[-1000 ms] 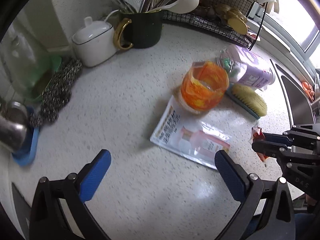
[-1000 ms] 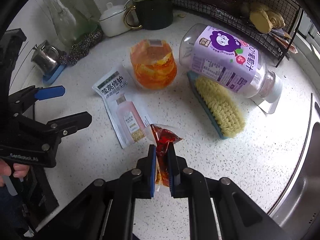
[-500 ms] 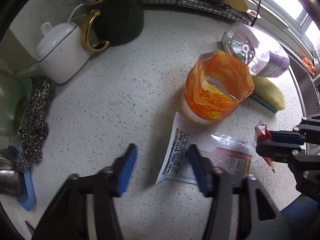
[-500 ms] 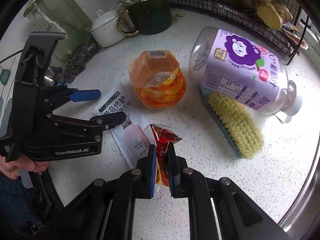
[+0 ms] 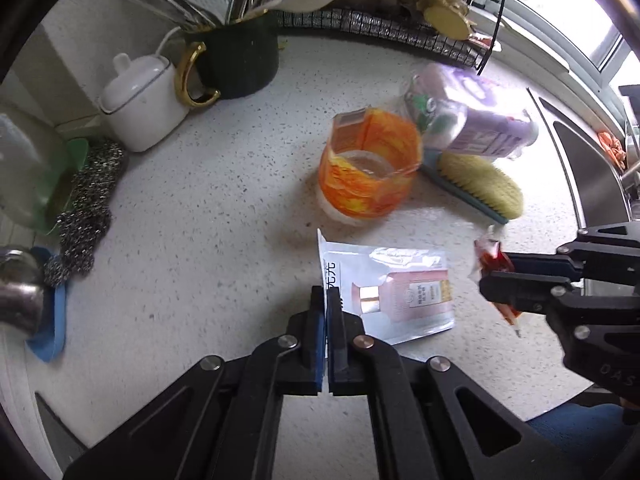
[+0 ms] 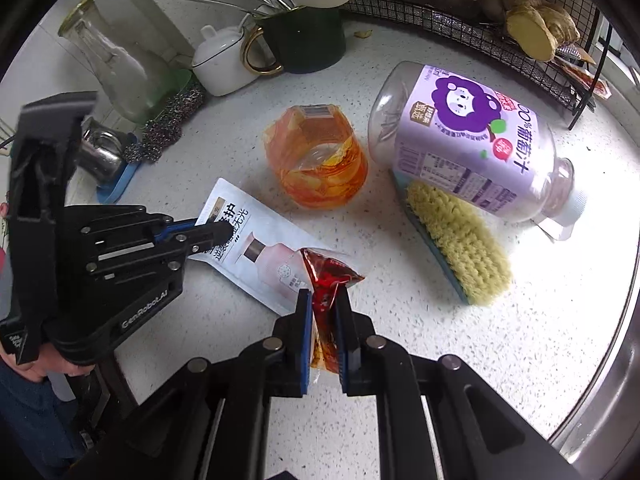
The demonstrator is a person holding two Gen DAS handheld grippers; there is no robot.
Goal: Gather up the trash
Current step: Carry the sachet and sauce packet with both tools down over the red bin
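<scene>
left gripper [image 5: 327, 304] fingers are pinched together on the near edge of the flat white foil sachet with a pink bottle printed on it [image 5: 394, 292]. the sachet lies on the speckled white bench [image 5: 208, 216] just in front of the orange plastic cup [image 5: 368, 170]; in the right wrist view the same sachet [image 6: 264, 256] shows the left gripper [image 6: 216, 234] clamped at its printed end.

right gripper [image 6: 323, 312] fingers are narrow, holding a small crumpled red sauce packet [image 6: 328, 280] clear of the bench.

handling, judged: the sachet is thin, light and floppy, with a slick film. an edge pinch should carry it, but it will droop and could slide out if swung fast. the sealed border is the stiffest place to hold, and that is about where the fingers sit. the red packet is soft and may still hold sauce, so a hard squeeze risks a leak; the grip is on its middle.

other likely trash: the orange cup, light and thin-walled, best taken by the rim; a clear plastic bottle with a purple label [image 6: 472, 140] lying on its side, touching the yellow-bristled scrub brush [image 6: 456, 244]. the bottle is round and slippery, and best taken at the neck.

no bin is in view.
</scene>
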